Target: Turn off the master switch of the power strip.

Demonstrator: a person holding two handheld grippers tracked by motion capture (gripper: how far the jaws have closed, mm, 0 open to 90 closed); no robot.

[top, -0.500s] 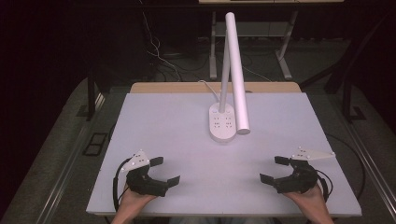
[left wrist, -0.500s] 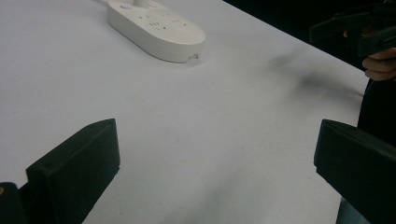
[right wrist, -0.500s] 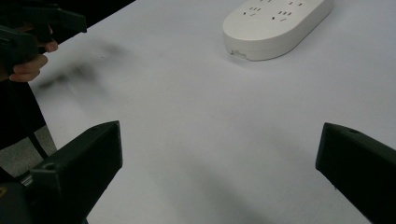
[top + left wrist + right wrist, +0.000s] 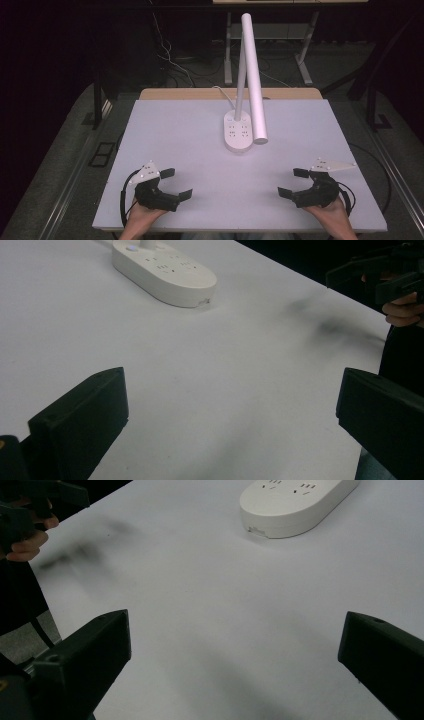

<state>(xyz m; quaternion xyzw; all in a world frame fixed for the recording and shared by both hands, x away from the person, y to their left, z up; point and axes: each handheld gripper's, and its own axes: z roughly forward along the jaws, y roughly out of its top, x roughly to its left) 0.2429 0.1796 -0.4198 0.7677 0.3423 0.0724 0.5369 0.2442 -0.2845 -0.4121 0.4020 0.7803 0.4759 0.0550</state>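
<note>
Here, a white desk lamp (image 4: pixel 247 100) stands on the far half of a white table (image 4: pixel 165 130), roughly midway between its left and right edges. Its base (image 4: pixel 238 132) is an oblong slab with rounded ends whose top carries socket openings; in the high view its long axis runs from the far edge toward the near edge of the table, tilted slightly to the right at the near end. A thin stem (image 4: pixel 240 85) rises from the far end of the base and leans slightly toward the right. The tubular lamp head (image 4: pixel 255 75) is the longest part: its axis runs from a high far end above the stem down and forward, and its lower end points toward the person, hanging just beside the right edge of the base. The left gripper (image 4: pixel 175 186) lies near the table's front left corner, the right gripper (image 4: pixel 293 183) near the front right; both are well apart from the lamp. Each points inward toward the table's centre. In the left gripper view and the right gripper view the 2 black jaws of each stand wide apart with bare table between them.
</note>
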